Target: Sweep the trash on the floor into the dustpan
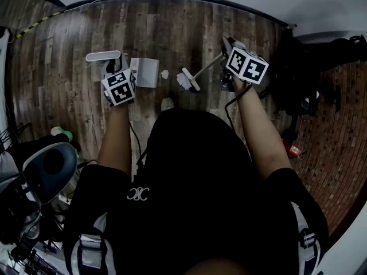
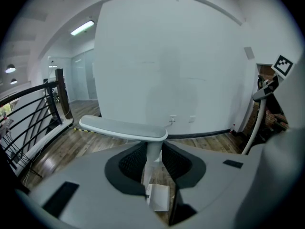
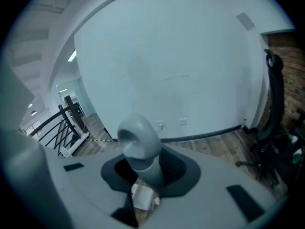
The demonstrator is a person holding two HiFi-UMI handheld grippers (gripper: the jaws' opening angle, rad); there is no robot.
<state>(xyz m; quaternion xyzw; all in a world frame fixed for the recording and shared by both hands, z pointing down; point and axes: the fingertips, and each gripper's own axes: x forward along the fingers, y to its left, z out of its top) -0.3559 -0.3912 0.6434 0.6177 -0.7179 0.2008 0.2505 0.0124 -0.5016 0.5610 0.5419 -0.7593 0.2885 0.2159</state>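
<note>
My left gripper [image 1: 114, 69] is shut on the upright stem [image 2: 152, 162] of a white dustpan [image 1: 147, 72], whose T-shaped grip [image 2: 123, 128] shows above the jaws. The pan rests on the wooden floor. My right gripper [image 1: 226, 62] is shut on the grey broom handle [image 3: 139, 142]. Its stick slants down left to the broom head [image 1: 188, 79]. A small white scrap of trash [image 1: 164, 74] lies on the floor between the pan's mouth and the broom head. In the right gripper view, the pan [image 3: 140, 195] and a white scrap [image 3: 156, 202] show below the jaws.
A shoe tip [image 1: 167, 103] stands just behind the trash. A dark office chair [image 1: 321, 62] is at the right, on a brick-patterned floor [image 1: 332, 153]. Clutter with a grey rounded object [image 1: 49, 165] sits at the lower left. A white wall [image 2: 167, 70] and a black railing [image 2: 28, 113] lie ahead.
</note>
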